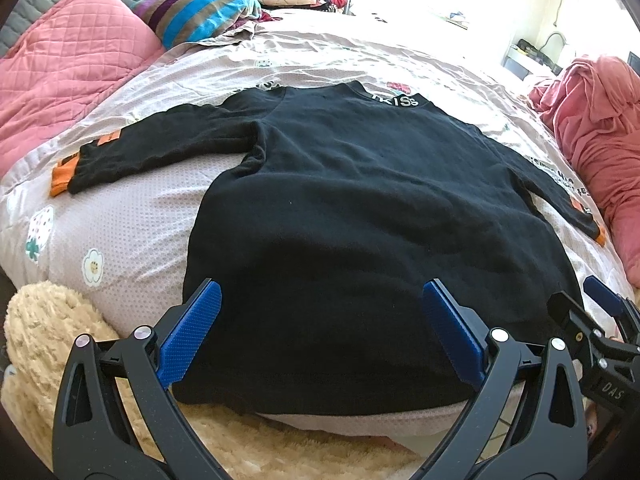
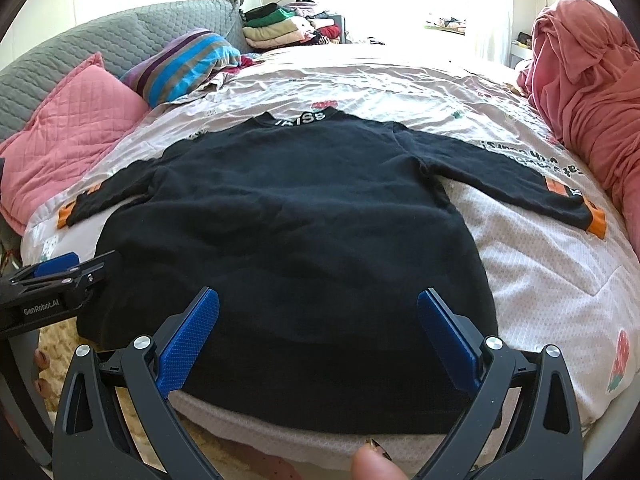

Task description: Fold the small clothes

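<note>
A small black sweater (image 1: pixel 340 200) with orange cuffs and white lettering on the collar lies flat on the bed, sleeves spread, hem toward me. It also shows in the right wrist view (image 2: pixel 288 216). My left gripper (image 1: pixel 322 292) is open and empty, jaws wide apart over the left part of the hem. My right gripper (image 2: pixel 318 300) is open and empty over the right part of the hem. The right gripper shows at the right edge of the left wrist view (image 1: pixel 600 320), and the left gripper shows at the left edge of the right wrist view (image 2: pixel 60 268).
The bed (image 1: pixel 152 216) has a pale floral cover. A pink quilted pillow (image 1: pixel 68 68) and a striped pillow (image 1: pixel 200 8) lie at the left. A pink blanket heap (image 2: pixel 588 92) lies at the right. Stacked folded clothes (image 2: pixel 280 26) sit beyond. A cream fluffy rug (image 1: pixel 44 336) lies below the bed edge.
</note>
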